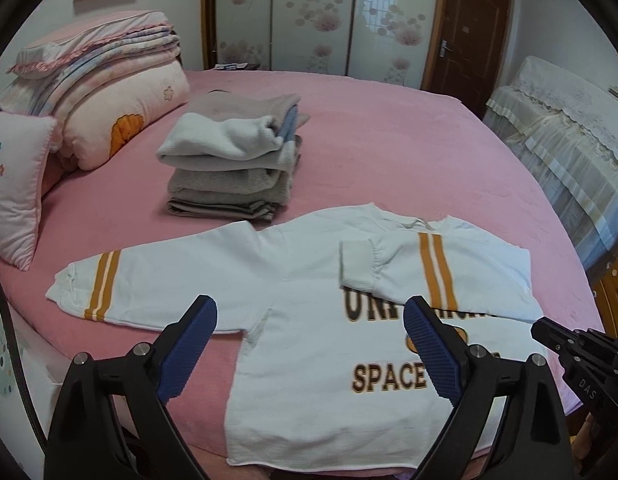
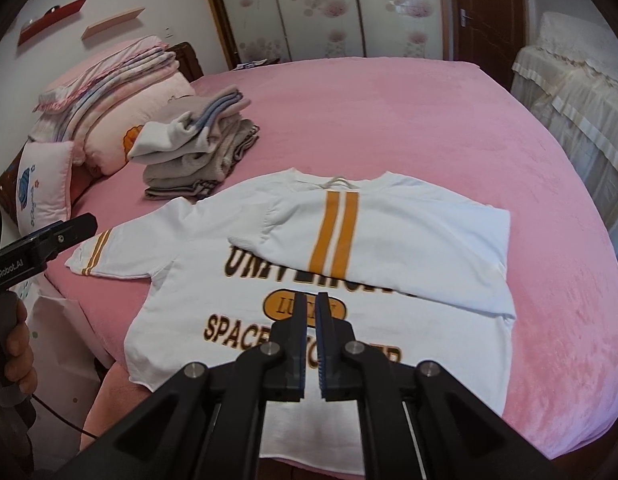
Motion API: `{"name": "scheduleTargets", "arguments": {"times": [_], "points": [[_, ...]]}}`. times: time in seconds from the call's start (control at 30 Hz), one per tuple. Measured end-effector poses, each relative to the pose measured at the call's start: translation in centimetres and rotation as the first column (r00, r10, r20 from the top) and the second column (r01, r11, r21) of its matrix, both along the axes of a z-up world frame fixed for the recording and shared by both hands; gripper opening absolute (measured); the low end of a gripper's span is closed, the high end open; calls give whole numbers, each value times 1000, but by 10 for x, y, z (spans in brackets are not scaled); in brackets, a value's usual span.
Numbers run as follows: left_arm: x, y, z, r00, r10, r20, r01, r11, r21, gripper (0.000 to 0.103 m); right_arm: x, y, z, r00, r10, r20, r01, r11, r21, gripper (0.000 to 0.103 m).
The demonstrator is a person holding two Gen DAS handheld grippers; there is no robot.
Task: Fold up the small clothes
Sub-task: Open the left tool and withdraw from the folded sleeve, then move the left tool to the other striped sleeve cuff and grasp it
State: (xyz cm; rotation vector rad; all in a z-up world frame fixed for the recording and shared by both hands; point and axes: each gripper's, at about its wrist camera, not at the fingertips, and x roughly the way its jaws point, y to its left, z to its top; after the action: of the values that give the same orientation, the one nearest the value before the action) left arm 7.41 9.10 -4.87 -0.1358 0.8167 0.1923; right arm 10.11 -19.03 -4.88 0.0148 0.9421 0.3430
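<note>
A white sweatshirt with brown lettering and orange stripes lies face up on the pink bed. One sleeve is folded across the chest, and the other sleeve stretches out flat to the left. My left gripper hovers open above the shirt's armpit and chest, with nothing between its blue pads. In the right wrist view, my right gripper is shut and empty over the printed chest of the sweatshirt. It also shows at the lower right of the left wrist view.
A stack of folded grey and white clothes sits behind the shirt. Folded bedding and a small pillow line the left side. Lace-covered furniture stands right of the bed. A hand holds the left gripper's handle.
</note>
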Motion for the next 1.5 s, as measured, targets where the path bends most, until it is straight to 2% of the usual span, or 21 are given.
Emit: {"name": "scheduleTargets", "arguments": {"times": [0.23,0.33,0.43,0.53,0.63,0.77,0.87,0.93,1.03,1.1,1.2,1.3,1.5], "points": [[-2,59,-24,991,135,-18,-135,991,2,94,11,55,2,994,101,30,-100,995,-22,4],[-3,93,-40,974,226,-25,-227,973,-34,94,18,82,-3,988,148,34,-148,989,-26,4],[-3,129,-58,942,335,-38,-337,939,-71,94,26,108,-11,981,191,22,-191,982,-15,4],[-3,166,-76,885,460,-64,-465,880,-102,94,33,133,-21,972,235,1,-235,972,-19,4],[-5,203,-95,797,598,-86,-604,787,-127,94,36,154,-31,961,277,-14,-278,960,-23,4],[-2,236,-114,698,706,-122,-716,691,-103,94,42,175,-42,948,317,-36,-318,948,-19,4],[4,253,-125,629,764,-144,-775,630,-42,94,47,181,-48,944,328,-49,-329,944,-15,4],[8,260,-129,606,781,-147,-793,609,-32,94,51,184,-53,942,330,-60,-331,944,-11,4],[14,273,-143,556,807,-198,-827,561,-34,94,58,185,-61,942,328,-77,-329,944,-9,4],[16,285,-155,507,823,-256,-856,515,-38,94,62,183,-65,942,325,-87,-327,945,-10,4],[9,299,-166,440,851,-288,-895,441,-63,94,66,181,-70,942,320,-99,-323,946,-13,4],[6,310,-172,398,867,-301,-915,398,-64,94,68,179,-76,942,316,-111,-320,947,-14,4],[7,331,-182,352,886,-301,-934,355,-46,94,71,180,-83,942,315,-120,-319,948,-18,4]]}}
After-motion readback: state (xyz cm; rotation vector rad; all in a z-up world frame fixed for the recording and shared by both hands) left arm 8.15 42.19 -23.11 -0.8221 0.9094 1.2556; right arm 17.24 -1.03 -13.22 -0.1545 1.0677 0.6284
